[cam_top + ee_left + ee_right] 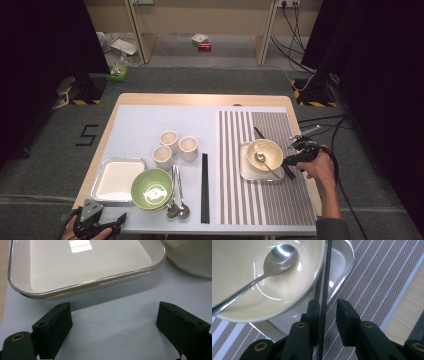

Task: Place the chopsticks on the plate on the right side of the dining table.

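Note:
A cream bowl [270,147] [234,295] with a metal spoon [261,157] [279,257] in it stands in a white square dish [246,172] [339,262] on the striped placemat [280,200]. A pair of black chopsticks [260,134] [325,277] runs along the bowl's right side. My right gripper [290,161] [328,315] straddles them: the sticks lie against one jaw, with a gap to the other, so it is open. My left gripper [120,220] [113,327] rests open near the front left corner, nothing between its jaws, facing a white rectangular tray [100,175] [87,286].
A green bowl [152,188] sits beside the tray, its pale outside [190,257] close to my left gripper. Two spoons [178,200] and a second pair of black chopsticks [204,187] lie mid-table. Three cream cups [169,138] stand behind them.

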Demonstrator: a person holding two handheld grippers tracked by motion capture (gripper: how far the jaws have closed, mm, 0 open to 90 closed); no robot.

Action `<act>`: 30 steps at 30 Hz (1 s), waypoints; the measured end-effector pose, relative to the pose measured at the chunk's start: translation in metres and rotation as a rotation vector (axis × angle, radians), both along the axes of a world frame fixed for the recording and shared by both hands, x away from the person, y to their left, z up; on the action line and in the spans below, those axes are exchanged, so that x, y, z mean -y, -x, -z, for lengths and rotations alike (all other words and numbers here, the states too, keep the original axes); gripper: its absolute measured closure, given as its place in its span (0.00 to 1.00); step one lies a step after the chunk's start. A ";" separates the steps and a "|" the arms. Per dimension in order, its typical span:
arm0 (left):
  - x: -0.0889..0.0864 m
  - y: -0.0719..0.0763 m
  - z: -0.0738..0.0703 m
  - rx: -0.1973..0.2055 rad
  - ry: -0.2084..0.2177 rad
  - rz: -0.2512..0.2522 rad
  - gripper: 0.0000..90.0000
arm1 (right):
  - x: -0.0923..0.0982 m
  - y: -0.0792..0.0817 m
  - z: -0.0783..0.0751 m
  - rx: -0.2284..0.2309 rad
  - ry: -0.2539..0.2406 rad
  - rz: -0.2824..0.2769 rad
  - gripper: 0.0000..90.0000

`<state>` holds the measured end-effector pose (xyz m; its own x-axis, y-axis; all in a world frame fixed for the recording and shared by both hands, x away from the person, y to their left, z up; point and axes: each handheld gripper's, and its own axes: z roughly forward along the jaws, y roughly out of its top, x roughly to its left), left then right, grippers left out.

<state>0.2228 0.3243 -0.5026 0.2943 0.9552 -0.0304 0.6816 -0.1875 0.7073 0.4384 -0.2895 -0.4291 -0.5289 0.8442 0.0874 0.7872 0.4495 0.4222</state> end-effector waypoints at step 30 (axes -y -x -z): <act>0.000 0.000 0.000 0.000 0.000 0.000 0.13 | -0.002 0.006 0.010 0.005 0.096 -0.150 0.87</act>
<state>0.2228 0.3244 -0.5026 0.2941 0.9553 -0.0303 0.6816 -0.1874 0.7073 0.4326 -0.2873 -0.4396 -0.6498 0.7601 0.0075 0.7063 0.6002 0.3753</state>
